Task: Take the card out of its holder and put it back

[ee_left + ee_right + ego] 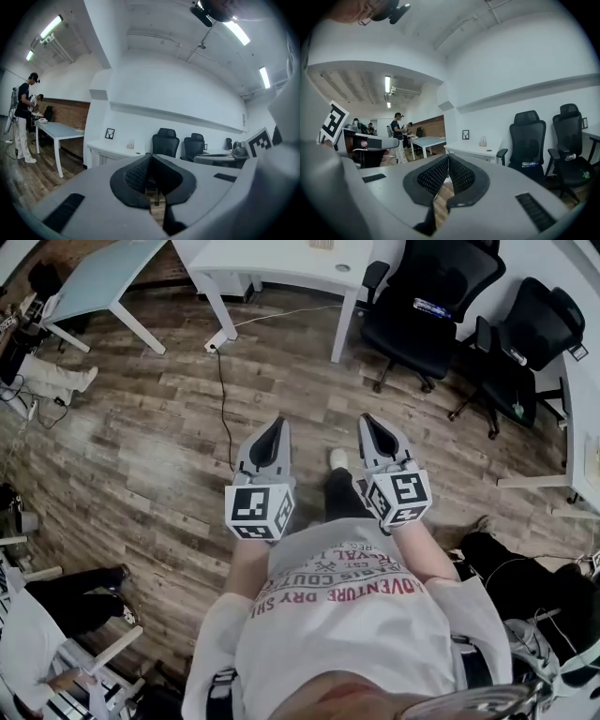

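Search comes first: card and holder appear in no view. My left tongs [277, 427] at 11 o'clock and right tongs [371, 425] at 1 o'clock are closed, empty; next I must find the holder.

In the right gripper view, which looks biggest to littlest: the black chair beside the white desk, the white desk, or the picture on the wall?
1. Black chair.
2. White desk, though it stands farther away.
3. Picture, clearly smallest.
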{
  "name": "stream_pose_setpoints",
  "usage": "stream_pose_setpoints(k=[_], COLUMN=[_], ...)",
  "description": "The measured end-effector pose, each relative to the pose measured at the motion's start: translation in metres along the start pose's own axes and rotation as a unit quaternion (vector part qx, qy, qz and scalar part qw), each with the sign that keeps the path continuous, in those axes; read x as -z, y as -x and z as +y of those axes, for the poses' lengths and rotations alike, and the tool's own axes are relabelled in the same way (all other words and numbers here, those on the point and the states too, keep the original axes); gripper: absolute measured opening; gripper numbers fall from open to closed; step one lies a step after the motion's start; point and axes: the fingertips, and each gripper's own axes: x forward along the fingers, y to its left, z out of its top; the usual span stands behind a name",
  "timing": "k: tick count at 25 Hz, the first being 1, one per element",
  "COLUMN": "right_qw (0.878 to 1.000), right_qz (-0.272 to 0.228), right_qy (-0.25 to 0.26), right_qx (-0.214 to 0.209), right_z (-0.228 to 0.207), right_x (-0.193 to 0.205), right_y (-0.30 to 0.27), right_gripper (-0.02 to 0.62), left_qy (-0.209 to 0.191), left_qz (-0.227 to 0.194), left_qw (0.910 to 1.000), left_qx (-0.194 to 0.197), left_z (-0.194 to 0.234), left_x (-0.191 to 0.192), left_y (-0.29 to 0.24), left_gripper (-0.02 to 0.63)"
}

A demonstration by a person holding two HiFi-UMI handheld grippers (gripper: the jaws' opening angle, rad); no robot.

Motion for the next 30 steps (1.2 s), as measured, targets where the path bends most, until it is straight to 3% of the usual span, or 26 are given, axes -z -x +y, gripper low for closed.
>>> stream_pose_setpoints(k=[7, 17, 25, 30], right_qw=[0.999, 0.997, 0.997, 0.999], right_qz=[0.001, -0.009, 0.003, 0.011], right_qy=[-0.004, -0.011, -0.018, -0.017], right_qx=[-0.042, -0.079, -0.076, -0.050], right_z=[-0.059, -0.171, -0.222, -0.237], right_x=[-0.024, -0.068, -0.069, -0.067], right_y=[-0.101, -0.228, -0.286, -0.327], right_gripper=[0.026, 0.026, 0.026, 0.026], left_qy=[-0.003, -0.015, -0.010, -0.010], left_qz=[0.003, -0.015, 0.006, 0.006], left_qw=[0.9992, 0.9984, 0.9992, 0.9998], left_qx=[-0.040, -0.052, -0.037, -0.013], left_z=[0.034, 0.051, 0.067, 0.101], left_x=[-0.025, -0.062, -0.061, -0.065], left_y=[-0.097, -0.251, -0.332, -0.378], left_gripper=[0.026, 0.026, 0.025, 0.025])
